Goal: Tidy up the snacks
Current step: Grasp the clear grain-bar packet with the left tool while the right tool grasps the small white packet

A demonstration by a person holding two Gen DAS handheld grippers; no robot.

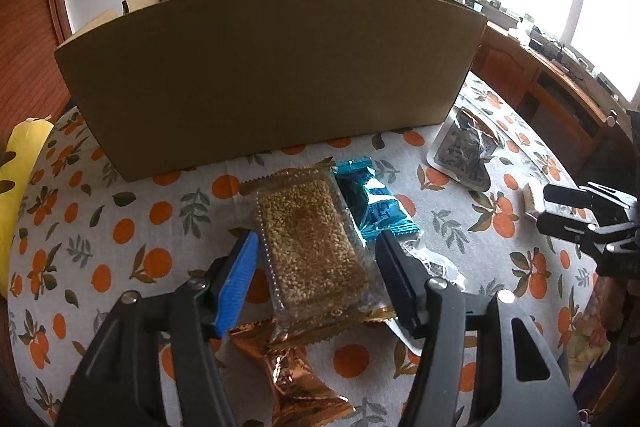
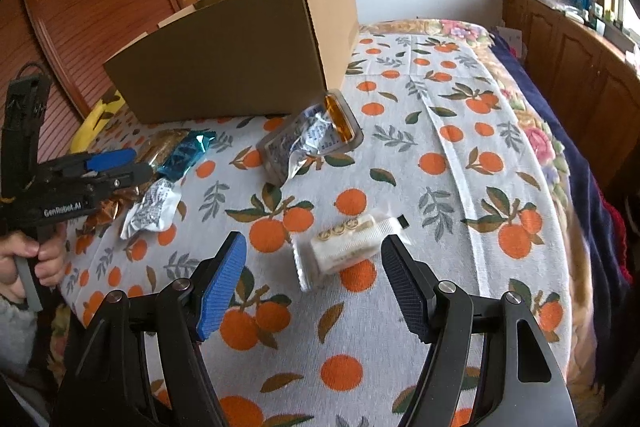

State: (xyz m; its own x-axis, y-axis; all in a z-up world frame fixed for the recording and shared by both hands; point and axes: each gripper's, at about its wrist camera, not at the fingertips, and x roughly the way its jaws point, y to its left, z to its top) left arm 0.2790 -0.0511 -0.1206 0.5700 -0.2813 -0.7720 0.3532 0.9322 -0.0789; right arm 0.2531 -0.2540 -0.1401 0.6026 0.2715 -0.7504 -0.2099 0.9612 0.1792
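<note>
Left gripper (image 1: 316,259) hovered low over the bench (image 1: 132,227), jaws released and spread to either side of the grain bar (image 1: 312,247) in its clear wrapper — no contact with it visible. The bar lay flat on the orange-print cloth, just in front of the cardboard box (image 1: 272,67). A blue foil packet (image 1: 372,203) touched the bar's right edge; a copper foil packet (image 1: 296,379) sat partly under its near end. A torn silver tray pack (image 1: 464,151) lay further right, near the box corner. Right gripper (image 2: 314,283) was likewise released, jaws wide apart, with a small white wrapped snack (image 2: 348,247) lying on the cloth between and slightly ahead of the pads (image 2: 222,287) — not gripped. In the right wrist view a crumpled white wrapper (image 2: 154,207) sat just beside the left gripper's tips. The box stood upright, top open; its contents could not be seen.
</note>
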